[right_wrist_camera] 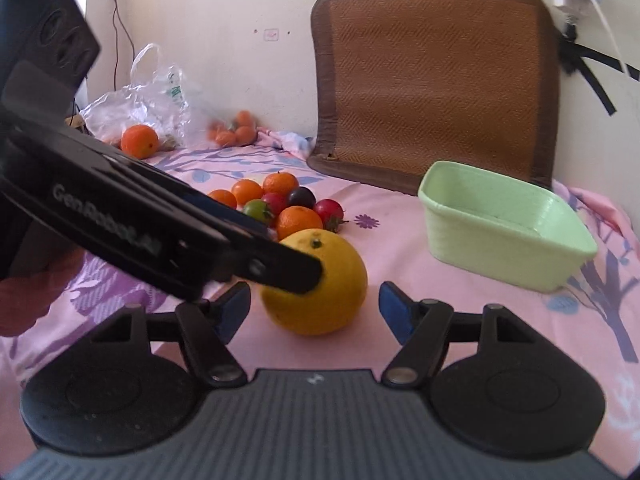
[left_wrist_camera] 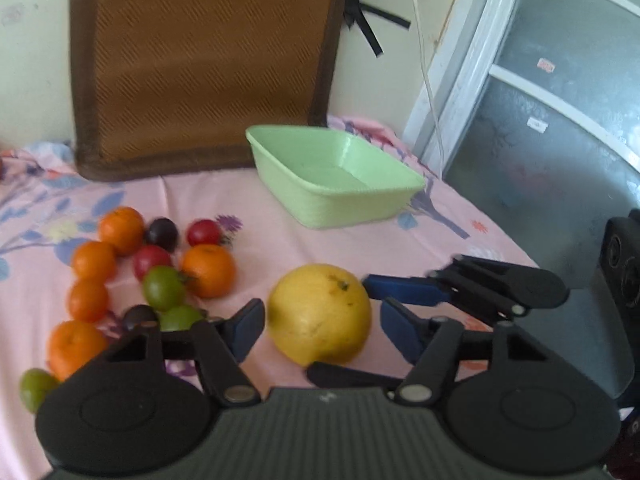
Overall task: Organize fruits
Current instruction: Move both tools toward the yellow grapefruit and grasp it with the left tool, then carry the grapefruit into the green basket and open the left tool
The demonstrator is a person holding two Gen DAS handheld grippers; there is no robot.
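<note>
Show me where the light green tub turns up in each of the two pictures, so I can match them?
Left wrist view: the green tub sits just above the middle, behind the big yellow fruit, and looks empty.
Right wrist view: the same tub is at the right, beyond and to the right of the yellow fruit.
Shared landmark: the brown woven mat leaning on the wall behind the tub.

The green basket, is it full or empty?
Empty. The green basket shows only its bare floor in both views; all the fruit lies outside on the pink cloth.
</note>
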